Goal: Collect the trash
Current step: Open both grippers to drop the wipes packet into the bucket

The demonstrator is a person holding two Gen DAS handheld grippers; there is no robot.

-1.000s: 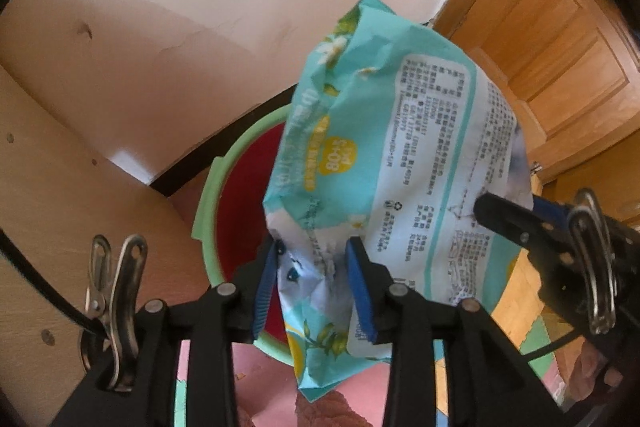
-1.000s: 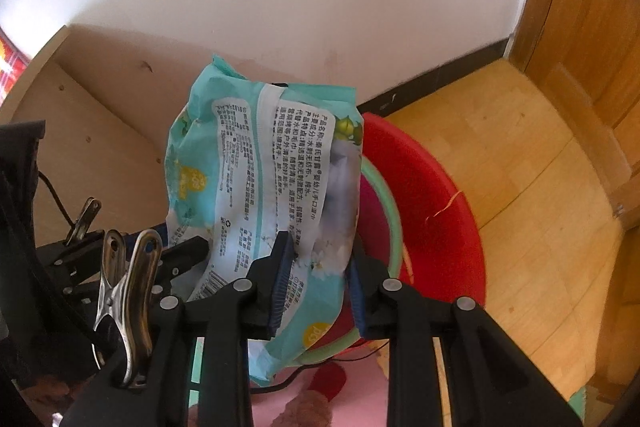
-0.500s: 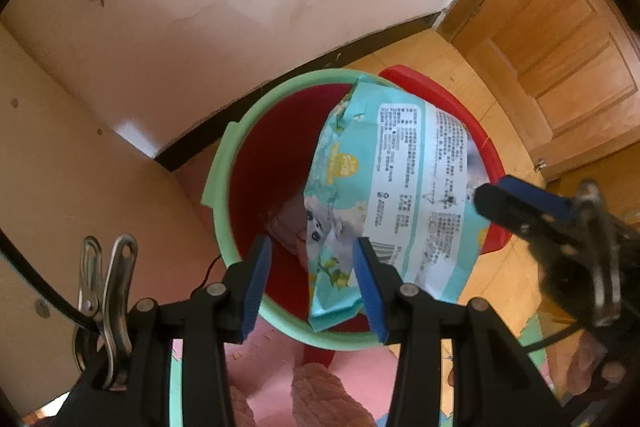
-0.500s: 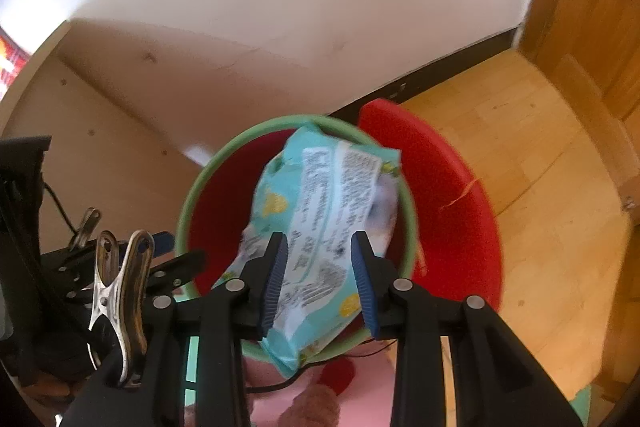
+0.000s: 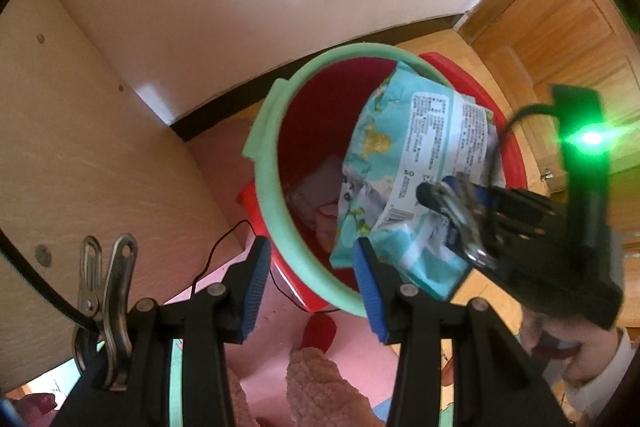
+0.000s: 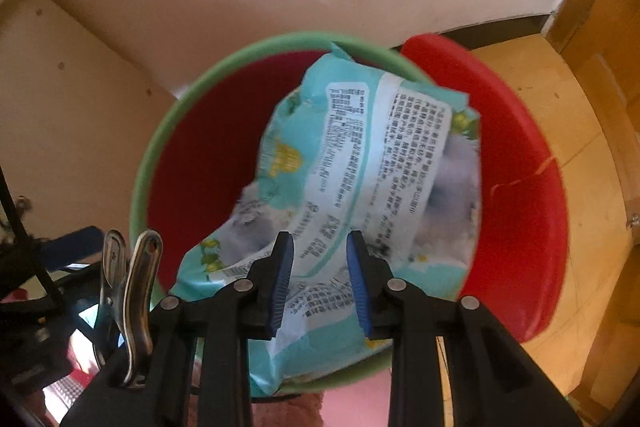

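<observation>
Teal wipes pack [image 6: 352,183] sits tilted in my red bin w/ green rim [image 5: 272,131], lower end poking over the near rim. R claw [image 6: 320,279] jaws closing, pack between them; can't tell if pads press yet. L claw [image 5: 308,291] open, empty, just above the rim.

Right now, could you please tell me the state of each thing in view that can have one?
Wet wipes pack: crumpled, partly inside the bin, leaning over its rim.
Trash bin: lid open, trash at the bottom.
Left gripper: jaws open, empty.
Right gripper: jaws closing, pack between them.
</observation>
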